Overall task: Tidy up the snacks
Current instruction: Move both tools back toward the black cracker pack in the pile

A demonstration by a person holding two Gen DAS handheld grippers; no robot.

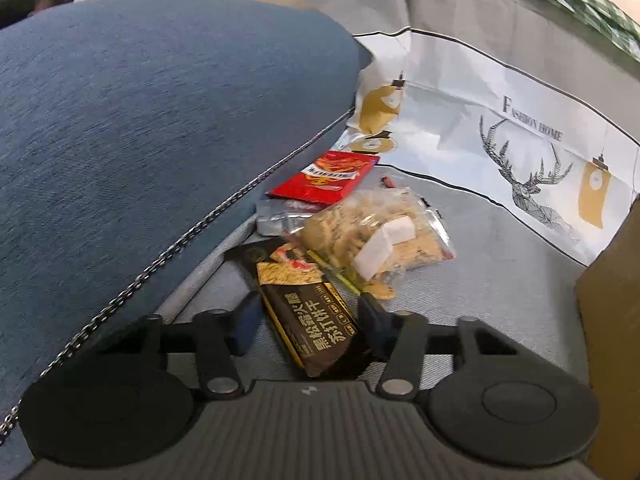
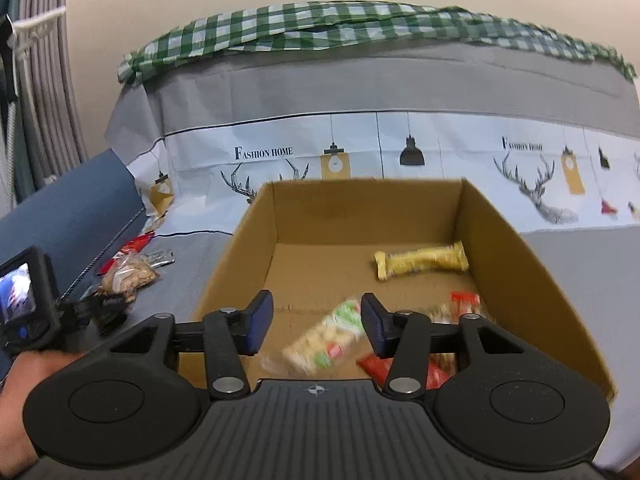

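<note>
In the left wrist view my left gripper (image 1: 310, 316) is low over the grey sofa seat. A black cracker packet (image 1: 312, 312) lies between its jaws, and the blue pads (image 1: 246, 320) stand close at its edges without clearly pressing. Just beyond lie a clear bag of biscuits (image 1: 376, 236), a silver packet (image 1: 276, 220) and a red snack packet (image 1: 328, 176). My right gripper (image 2: 316, 320) hangs open over the cardboard box (image 2: 360, 208) with nothing in it. Under it in the box lies a blurred green-and-white biscuit pack (image 2: 324, 340), with a red packet (image 2: 400, 368) and a yellow packet (image 2: 420, 264) nearby.
A large blue cushion (image 1: 140, 140) crowds the loose snacks from the left. The box's wall (image 1: 612, 320) rises at the right. A deer-print cover (image 1: 520, 152) hangs on the sofa back, with green checked cloth (image 2: 320, 24) on top. A hand (image 2: 24, 380) shows at the lower left.
</note>
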